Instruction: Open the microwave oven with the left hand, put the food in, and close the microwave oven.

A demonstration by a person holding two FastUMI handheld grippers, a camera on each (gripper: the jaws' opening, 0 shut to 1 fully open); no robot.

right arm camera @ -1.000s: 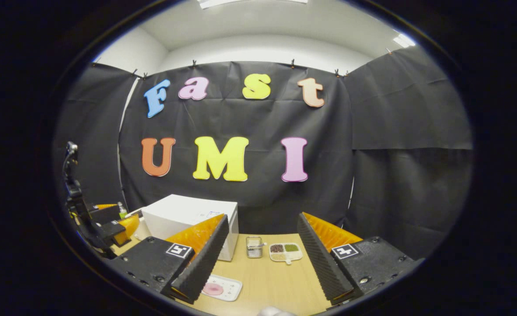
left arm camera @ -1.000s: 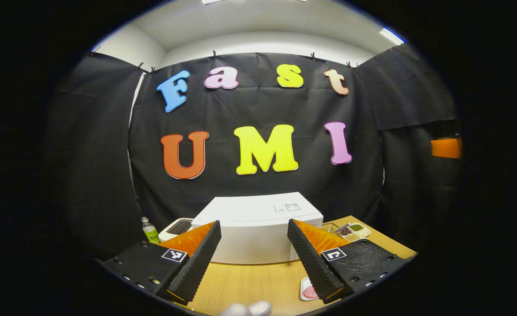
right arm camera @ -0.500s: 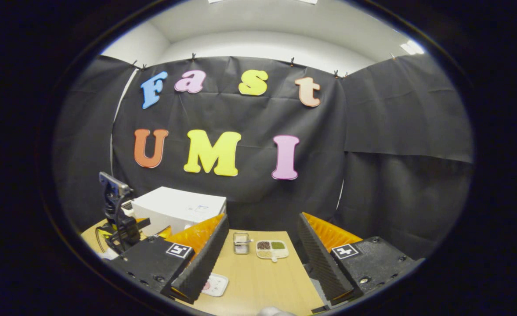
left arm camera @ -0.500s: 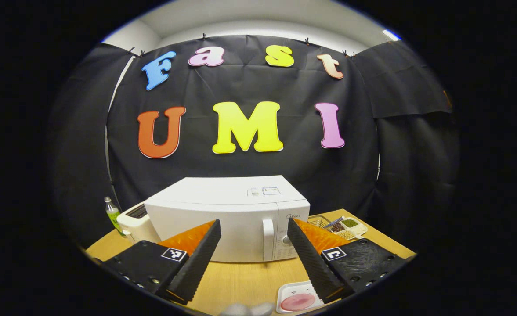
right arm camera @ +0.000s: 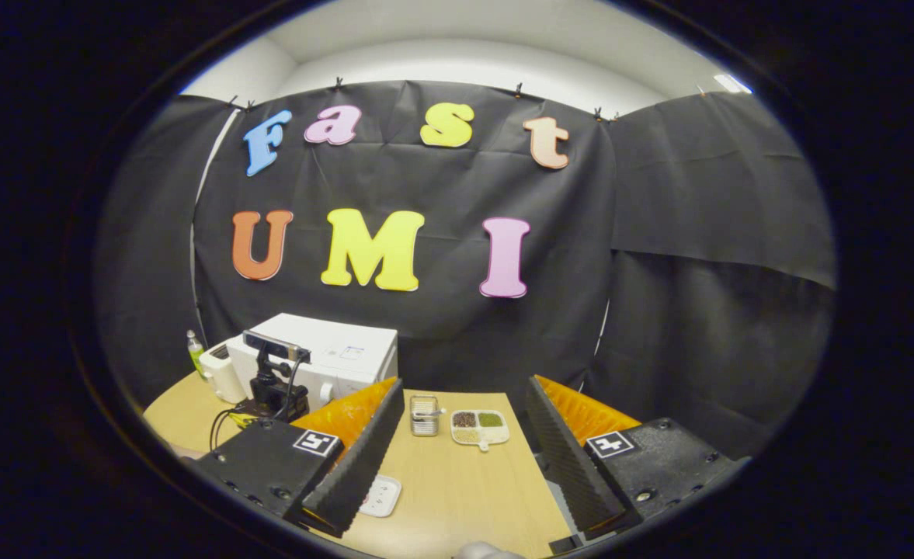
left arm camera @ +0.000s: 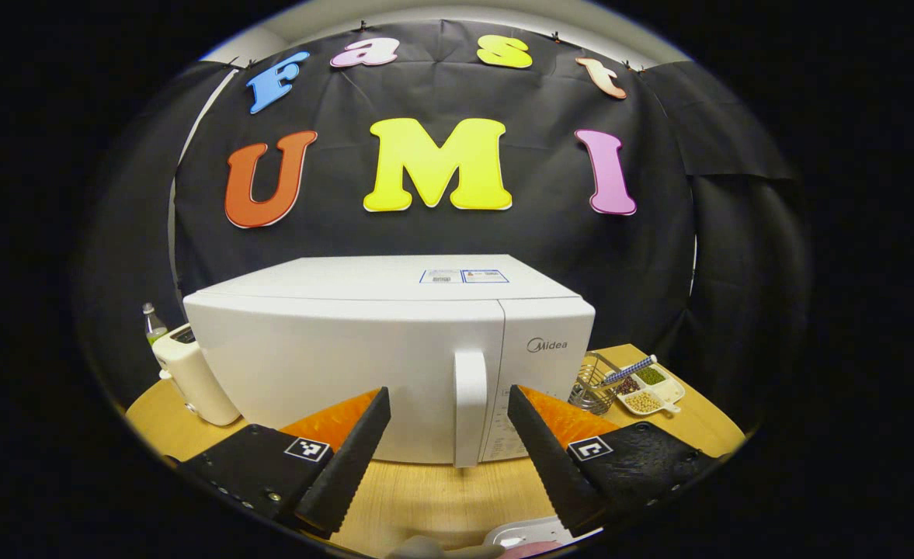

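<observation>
Over the last second the left gripper (left arm camera: 445, 435) has closed in on the microwave (left arm camera: 363, 349), standing shut on the bench (left arm camera: 425, 497), its fingers spread wide either side of the door handle (left arm camera: 470, 407) without touching, so grasping comes next.

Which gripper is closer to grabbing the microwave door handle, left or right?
Left. The left gripper is open and faces the microwave, its handle lined up between the fingers. The right gripper is off to the side, pointing at bare table.
</observation>
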